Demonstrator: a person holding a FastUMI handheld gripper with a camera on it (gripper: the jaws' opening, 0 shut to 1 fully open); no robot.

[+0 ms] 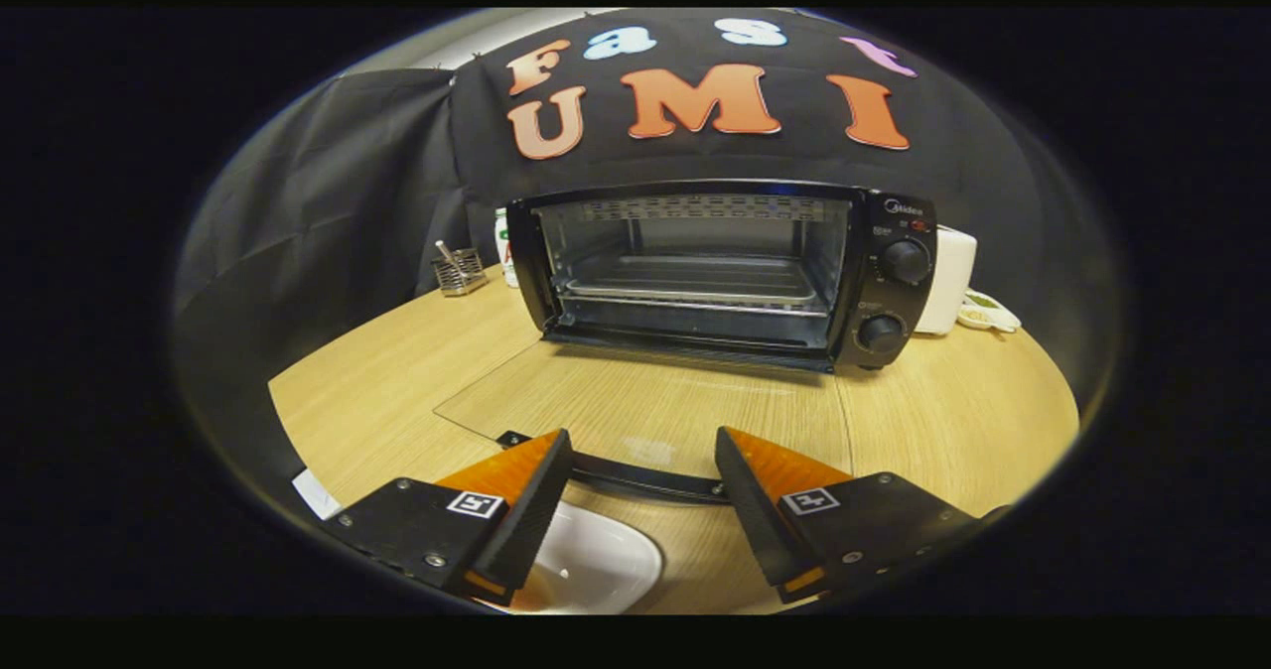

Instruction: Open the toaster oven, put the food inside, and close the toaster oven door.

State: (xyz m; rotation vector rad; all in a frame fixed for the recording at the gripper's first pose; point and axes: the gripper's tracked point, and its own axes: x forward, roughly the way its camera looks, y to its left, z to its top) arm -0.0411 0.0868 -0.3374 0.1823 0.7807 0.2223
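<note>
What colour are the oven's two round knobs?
Black, seen in the gripper view: the round knobs on the black toaster oven.

Gripper (643,461) hangs with fingers spread, nothing between them, over the handle (645,477) of the glass door (635,401) lying flat open on the table (943,421), oven (720,272) beyond with its rack (695,287) bare, white dish (596,565) below.

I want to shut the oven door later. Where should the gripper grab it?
Grab the dark handle bar along the free edge of the glass door, which lies flat open on the table. The bar sits between the open gripper fingers, so come from the front, pinch it mid-length, and lift up toward the toaster oven.
</note>
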